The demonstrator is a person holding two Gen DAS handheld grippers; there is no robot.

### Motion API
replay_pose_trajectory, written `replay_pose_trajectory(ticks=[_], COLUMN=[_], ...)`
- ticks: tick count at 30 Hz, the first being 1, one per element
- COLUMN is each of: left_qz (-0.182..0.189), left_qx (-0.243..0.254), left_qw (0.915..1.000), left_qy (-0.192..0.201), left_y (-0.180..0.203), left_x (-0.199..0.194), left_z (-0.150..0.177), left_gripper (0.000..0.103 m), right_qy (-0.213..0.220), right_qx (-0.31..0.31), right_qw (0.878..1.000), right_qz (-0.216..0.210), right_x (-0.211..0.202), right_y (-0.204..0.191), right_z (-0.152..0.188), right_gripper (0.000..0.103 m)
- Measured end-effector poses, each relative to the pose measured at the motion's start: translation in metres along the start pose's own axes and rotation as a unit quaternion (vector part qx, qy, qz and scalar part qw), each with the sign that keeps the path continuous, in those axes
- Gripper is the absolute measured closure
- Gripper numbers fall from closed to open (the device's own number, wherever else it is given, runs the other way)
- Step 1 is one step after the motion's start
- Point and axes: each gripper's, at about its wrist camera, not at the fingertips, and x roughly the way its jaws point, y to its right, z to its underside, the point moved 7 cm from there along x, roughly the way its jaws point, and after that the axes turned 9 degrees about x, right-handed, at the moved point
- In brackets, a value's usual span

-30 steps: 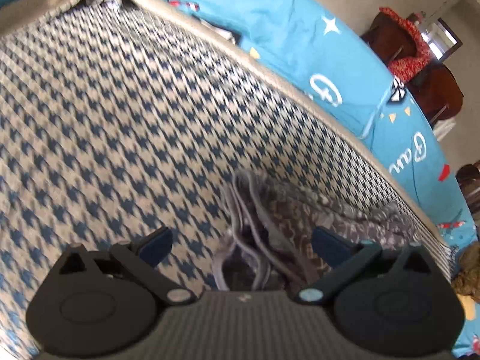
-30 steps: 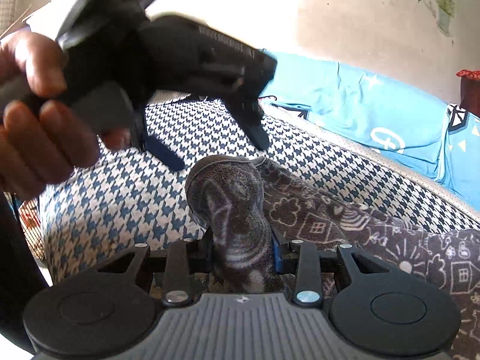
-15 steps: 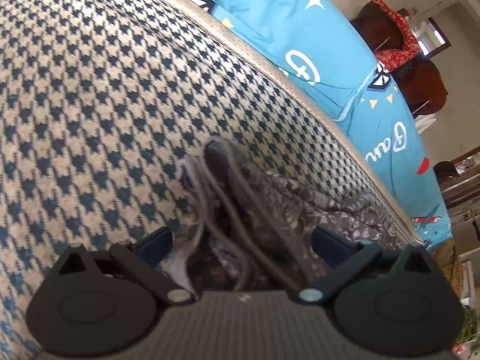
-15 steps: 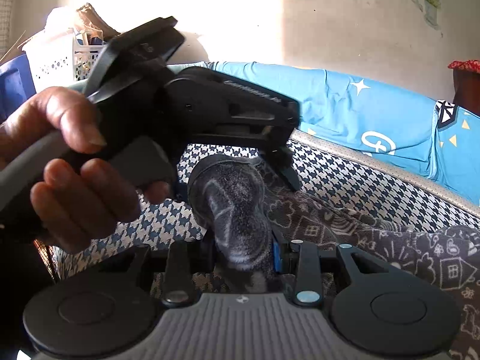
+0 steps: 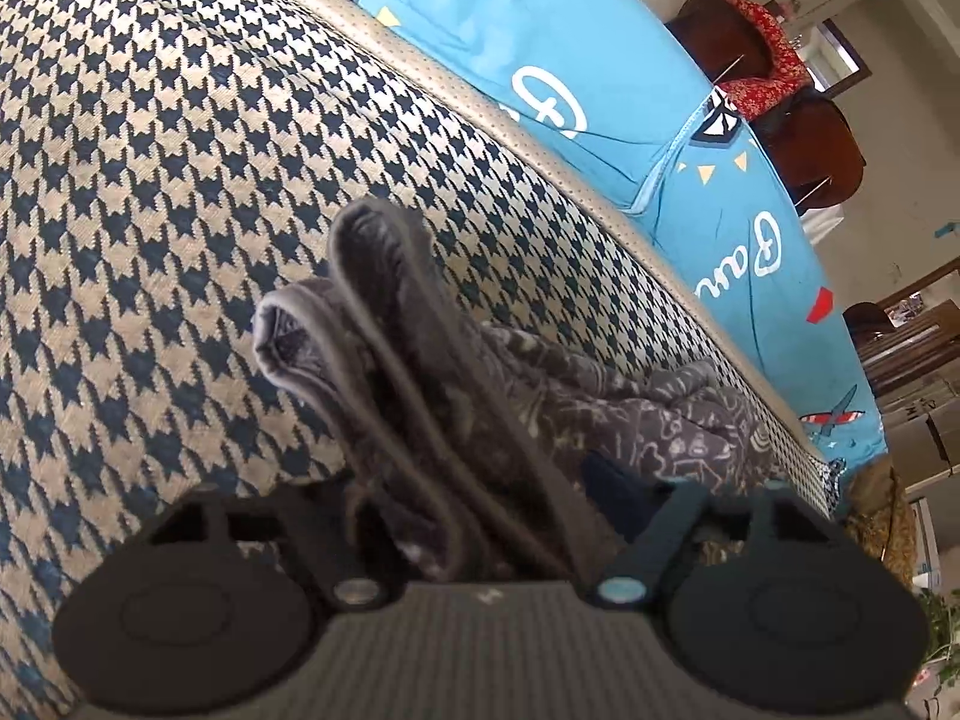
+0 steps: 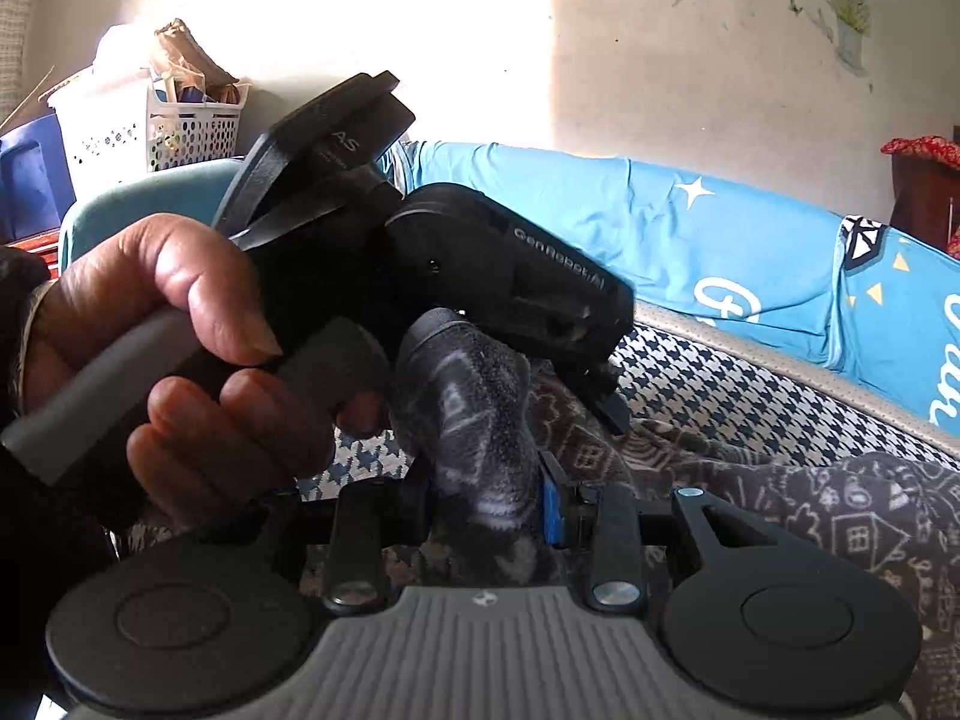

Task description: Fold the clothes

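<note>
My right tool [image 6: 489,501] is pinching a bunched fold of the grey patterned garment [image 6: 474,420], held up over the houndstooth cushion [image 6: 708,384]. My left tool [image 5: 480,516] is closing right now, with the garment's thick hemmed edge [image 5: 384,276] sitting between its jaws; can't tell if the pads are biting yet. The rest of the cloth trails toward the blue cover [image 5: 600,60].
</note>
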Motion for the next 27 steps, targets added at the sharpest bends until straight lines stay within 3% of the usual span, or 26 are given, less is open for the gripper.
replay_pose_trajectory(ticks=[3,6,17,27], left_qz=[-0.013,-0.019,-0.019,0.0], left_qx=[-0.001,-0.002,0.04,0.104], left_qw=[0.9999,0.9998,0.9971,0.9919], left_qy=[-0.001,0.01,0.062,0.073], left_y=[0.0,0.002,0.067,0.184], left_x=[0.002,-0.001,-0.018,-0.012], left_z=[0.004,0.005,-0.002,-0.016], left_gripper=[0.06,0.066,0.067,0.067], right_qy=[0.0,0.005,0.051,0.128], right_qx=[0.002,-0.004,-0.013,0.024], right_qw=[1.0,1.0,0.998,0.988], right_qz=[0.002,0.002,0.022,0.079], right_x=[-0.003,-0.011,-0.04,-0.096], right_y=[0.004,0.008,0.021,0.072], right_z=[0.001,0.004,-0.005,-0.028], right_gripper=[0.07,0.07,0.07,0.07])
